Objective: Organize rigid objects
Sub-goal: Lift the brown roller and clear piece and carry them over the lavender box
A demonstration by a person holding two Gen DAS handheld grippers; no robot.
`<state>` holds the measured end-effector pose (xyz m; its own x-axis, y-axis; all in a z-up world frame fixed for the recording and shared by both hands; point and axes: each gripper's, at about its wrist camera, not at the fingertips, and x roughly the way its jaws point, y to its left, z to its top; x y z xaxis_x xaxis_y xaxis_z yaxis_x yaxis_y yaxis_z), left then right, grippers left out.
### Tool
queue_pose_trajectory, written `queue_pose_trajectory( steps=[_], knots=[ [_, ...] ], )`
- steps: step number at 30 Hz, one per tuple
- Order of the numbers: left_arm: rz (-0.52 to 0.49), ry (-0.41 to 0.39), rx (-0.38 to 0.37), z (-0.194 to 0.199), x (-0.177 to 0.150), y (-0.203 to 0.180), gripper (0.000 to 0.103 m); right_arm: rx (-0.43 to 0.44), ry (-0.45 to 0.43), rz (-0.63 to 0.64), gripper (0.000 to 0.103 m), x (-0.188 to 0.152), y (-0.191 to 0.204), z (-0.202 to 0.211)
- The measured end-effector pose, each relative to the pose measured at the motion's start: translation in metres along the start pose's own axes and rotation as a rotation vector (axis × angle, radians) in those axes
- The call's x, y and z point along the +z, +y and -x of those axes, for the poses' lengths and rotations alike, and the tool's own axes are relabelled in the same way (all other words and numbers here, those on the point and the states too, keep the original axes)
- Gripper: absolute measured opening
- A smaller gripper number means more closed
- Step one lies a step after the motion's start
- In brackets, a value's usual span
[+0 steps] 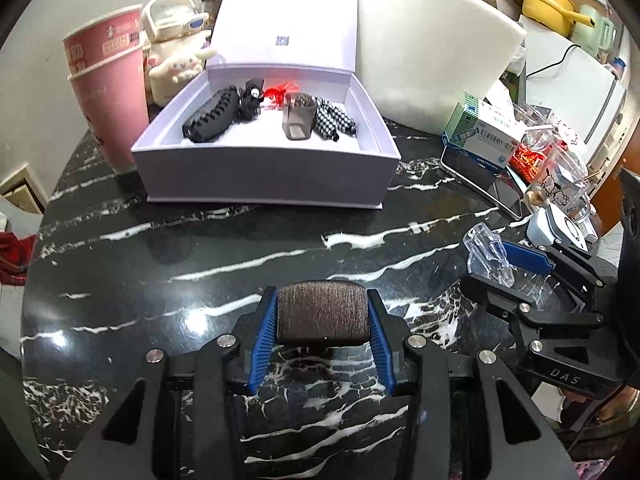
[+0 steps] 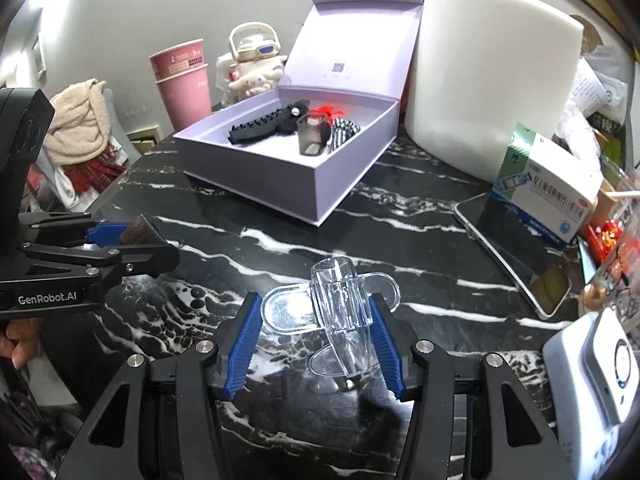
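A brown ridged hair clip (image 1: 322, 316) sits between the blue pads of my left gripper (image 1: 322, 295), which is shut on it just above the black marble table (image 1: 200, 248). My right gripper (image 2: 316, 303) is shut on a clear plastic claw clip (image 2: 340, 304), lifted off the table. From the left wrist view the right gripper (image 1: 490, 265) and its clear clip (image 1: 486, 246) hang at the right. An open lavender box (image 1: 264, 176) beyond holds several hair clips: a black claw (image 1: 210, 118), a grey translucent one (image 1: 298, 120) and a checkered one (image 1: 334, 120).
Stacked pink paper cups (image 1: 108, 92) and a cream cartoon bottle (image 1: 176, 60) stand left of the box. A white foam block (image 1: 432, 52) rises behind its right side. A medicine carton (image 2: 548, 188), a phone (image 2: 516, 248), a cartoon glass (image 1: 560, 184) and a white device (image 2: 596, 372) crowd the right edge.
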<state>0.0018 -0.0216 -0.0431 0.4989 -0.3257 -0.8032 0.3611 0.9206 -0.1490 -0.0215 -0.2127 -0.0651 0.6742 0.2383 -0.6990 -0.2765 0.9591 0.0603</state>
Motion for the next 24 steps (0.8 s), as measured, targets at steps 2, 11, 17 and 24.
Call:
queue_pose_trajectory(
  steps=[2, 11, 17, 24],
  knots=[
    [-0.012, -0.010, 0.011, 0.003, 0.003, -0.003, 0.042, -0.004, -0.005, 0.006, 0.053, 0.002, 0.000, 0.003],
    [-0.042, -0.083, 0.030, 0.024, 0.024, -0.012, 0.042, -0.002, -0.052, 0.054, 0.053, 0.021, 0.003, 0.023],
    [-0.060, -0.123, 0.033, 0.034, 0.038, -0.018, 0.042, 0.015, -0.088, 0.081, 0.053, 0.037, 0.006, 0.034],
    [-0.085, -0.179, 0.033, 0.047, 0.059, -0.025, 0.042, 0.025, -0.127, 0.109, 0.053, 0.057, 0.006, 0.042]
  ],
)
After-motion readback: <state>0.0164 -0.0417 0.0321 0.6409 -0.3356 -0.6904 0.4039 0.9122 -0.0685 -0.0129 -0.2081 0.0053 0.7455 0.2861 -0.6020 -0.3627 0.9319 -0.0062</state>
